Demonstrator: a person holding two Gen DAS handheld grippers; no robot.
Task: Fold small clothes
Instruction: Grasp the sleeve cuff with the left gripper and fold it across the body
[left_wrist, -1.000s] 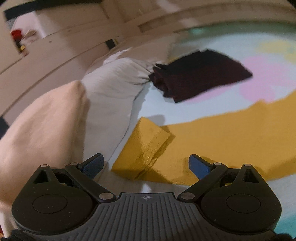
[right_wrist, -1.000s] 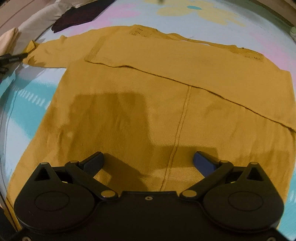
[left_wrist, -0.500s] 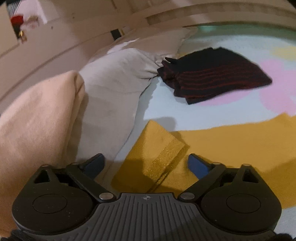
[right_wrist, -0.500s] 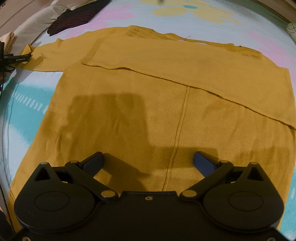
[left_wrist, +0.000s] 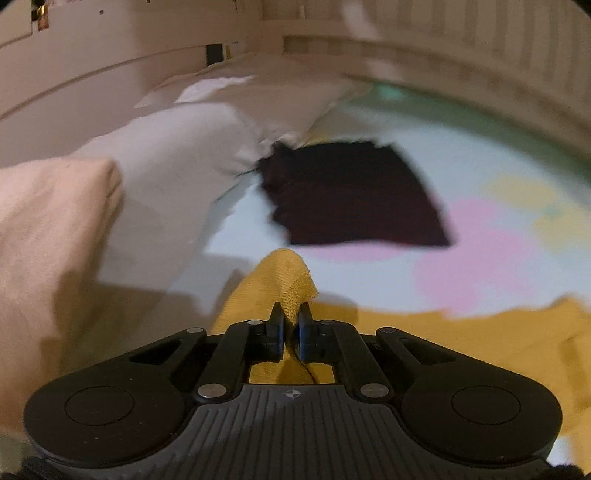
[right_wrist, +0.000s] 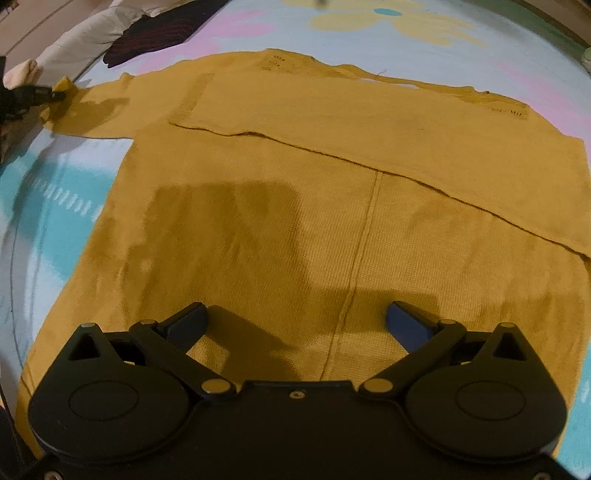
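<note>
A mustard-yellow knit sweater (right_wrist: 295, 206) lies flat on the pastel bedsheet, its right sleeve folded across the chest. Its left sleeve (right_wrist: 99, 110) stretches out to the far left. My left gripper (left_wrist: 290, 325) is shut on the cuff of that sleeve (left_wrist: 284, 280), which stands up between the blue pads; it also shows in the right wrist view (right_wrist: 55, 95) at the left edge. My right gripper (right_wrist: 297, 325) is open and empty, hovering low over the sweater's lower body near its centre seam.
A folded dark striped garment (left_wrist: 351, 195) lies on the sheet beyond the cuff, also seen in the right wrist view (right_wrist: 159, 33). A grey pillow (left_wrist: 177, 166) and a peach pillow (left_wrist: 48, 229) lie to the left. A slatted headboard (left_wrist: 461, 48) bounds the bed.
My left gripper moved forward onto the sleeve cuff and closed on it; the cuff now stands pinched between the pads. My right gripper stayed open over the sweater's body.
</note>
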